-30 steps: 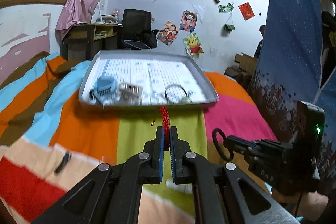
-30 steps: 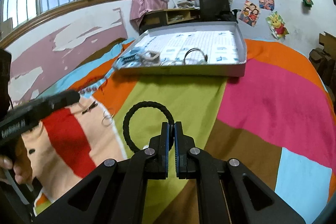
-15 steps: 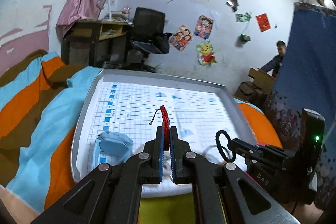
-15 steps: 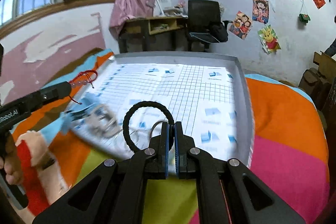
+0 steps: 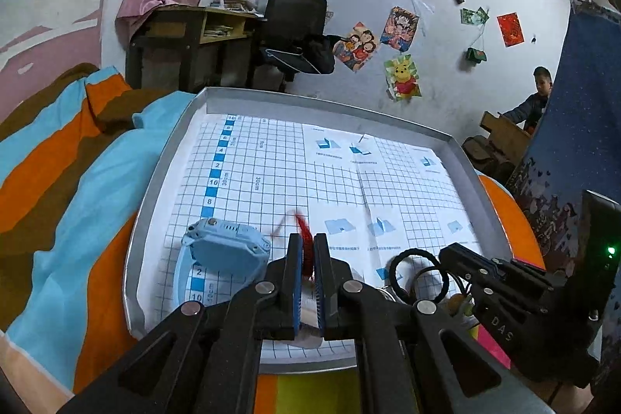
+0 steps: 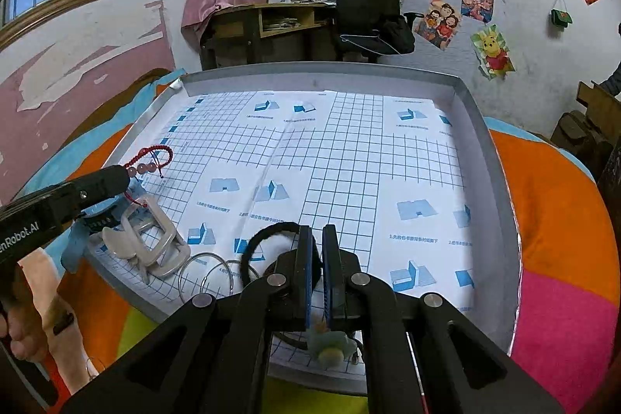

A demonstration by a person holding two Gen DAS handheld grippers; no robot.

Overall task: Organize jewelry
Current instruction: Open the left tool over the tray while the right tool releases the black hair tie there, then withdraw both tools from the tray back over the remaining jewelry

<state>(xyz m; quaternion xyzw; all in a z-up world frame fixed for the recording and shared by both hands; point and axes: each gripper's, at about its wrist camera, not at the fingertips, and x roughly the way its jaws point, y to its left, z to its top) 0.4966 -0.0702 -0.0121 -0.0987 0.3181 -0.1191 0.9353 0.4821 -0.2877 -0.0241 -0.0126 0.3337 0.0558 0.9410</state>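
I have both pieces over the tray [image 6: 481, 127] now, neither set down: my left gripper [image 5: 307, 260] pinches the red cord bracelet [image 6: 149, 160], which sticks out ahead of its fingertips. My right gripper [image 6: 317, 258] has parted slightly — a second ago it clamped the black hair tie [image 6: 268, 245], now slack beside its left finger. A watch [image 5: 227, 251], clip and rings already lie in the tray; a hairpin and ring on the blanket remain.
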